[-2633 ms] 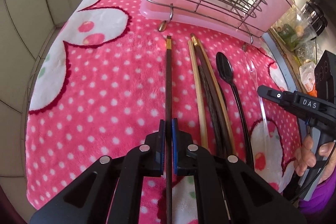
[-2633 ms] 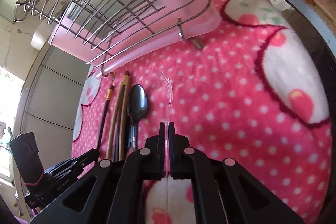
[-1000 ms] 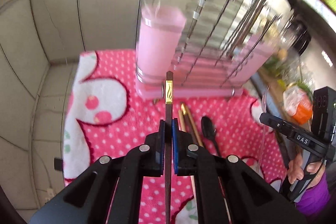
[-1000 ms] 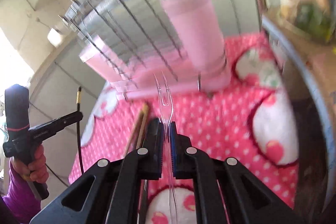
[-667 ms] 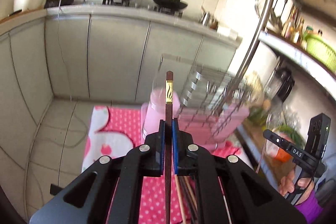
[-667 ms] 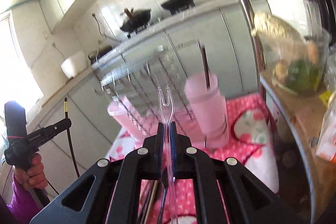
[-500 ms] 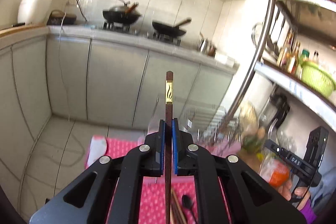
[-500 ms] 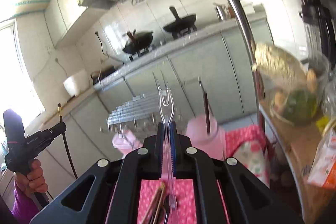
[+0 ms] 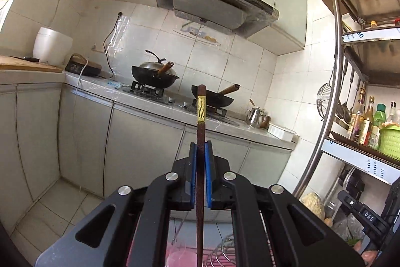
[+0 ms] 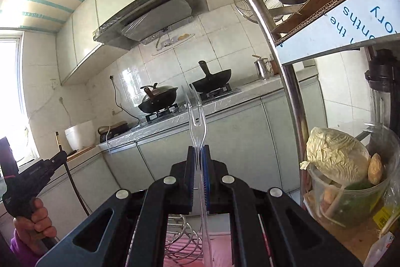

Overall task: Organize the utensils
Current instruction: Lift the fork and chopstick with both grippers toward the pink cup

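Observation:
My left gripper is shut on a dark brown chopstick with a gold band, held upright and high above the counter. My right gripper is shut on a clear plastic two-pronged fork, also upright. The left gripper with its chopstick shows at the left of the right wrist view. The pink cup and the wire dish rack show only at the bottom edges, below the grippers. The other utensils on the pink cloth are hidden.
A steel shelf post with bottles and a green basket stands at the right. A clear tub of vegetables sits close on the right. Across the room are grey cabinets, two woks and a range hood.
Both grippers have lifted their utensils off the pink cloth and tilted upward. The views went from the cloth and rack to the far kitchen wall. Both grips stayed shut.

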`<state>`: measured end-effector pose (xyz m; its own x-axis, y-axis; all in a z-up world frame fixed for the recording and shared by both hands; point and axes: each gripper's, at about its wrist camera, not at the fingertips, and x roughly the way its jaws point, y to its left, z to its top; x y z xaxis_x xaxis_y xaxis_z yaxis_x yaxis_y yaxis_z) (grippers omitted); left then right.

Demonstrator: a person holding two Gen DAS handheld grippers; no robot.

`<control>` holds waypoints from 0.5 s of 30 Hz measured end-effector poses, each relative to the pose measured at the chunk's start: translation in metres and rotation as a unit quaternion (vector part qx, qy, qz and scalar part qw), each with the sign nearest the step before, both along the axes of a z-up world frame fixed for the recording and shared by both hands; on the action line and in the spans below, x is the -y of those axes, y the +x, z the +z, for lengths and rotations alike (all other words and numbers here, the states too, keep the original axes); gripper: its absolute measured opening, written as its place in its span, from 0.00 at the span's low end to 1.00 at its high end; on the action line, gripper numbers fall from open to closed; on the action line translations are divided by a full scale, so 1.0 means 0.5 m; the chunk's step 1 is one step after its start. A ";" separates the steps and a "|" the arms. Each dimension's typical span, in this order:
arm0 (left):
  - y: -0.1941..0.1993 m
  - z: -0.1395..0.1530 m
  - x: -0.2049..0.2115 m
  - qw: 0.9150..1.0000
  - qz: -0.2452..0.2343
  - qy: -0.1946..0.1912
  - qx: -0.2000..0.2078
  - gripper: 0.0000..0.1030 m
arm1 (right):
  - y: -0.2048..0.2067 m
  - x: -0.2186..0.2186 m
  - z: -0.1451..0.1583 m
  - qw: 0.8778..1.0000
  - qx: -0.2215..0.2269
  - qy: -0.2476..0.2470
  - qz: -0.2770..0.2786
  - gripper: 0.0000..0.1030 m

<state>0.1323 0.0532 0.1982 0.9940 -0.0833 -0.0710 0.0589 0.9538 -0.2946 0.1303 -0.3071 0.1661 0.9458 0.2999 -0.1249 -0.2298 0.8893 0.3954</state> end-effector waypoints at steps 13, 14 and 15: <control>0.065 -0.131 -0.003 0.999 0.003 0.024 -0.037 0.05 | 0.061 -0.055 -0.089 0.999 -0.009 -0.044 -0.018 0.06; 0.066 -0.143 -0.003 0.999 -0.002 0.025 -0.049 0.05 | 0.060 -0.058 -0.099 0.999 -0.020 -0.046 -0.016 0.06; 0.066 -0.152 -0.004 0.998 -0.004 0.025 -0.058 0.05 | 0.057 -0.060 -0.110 0.998 -0.031 -0.048 -0.015 0.06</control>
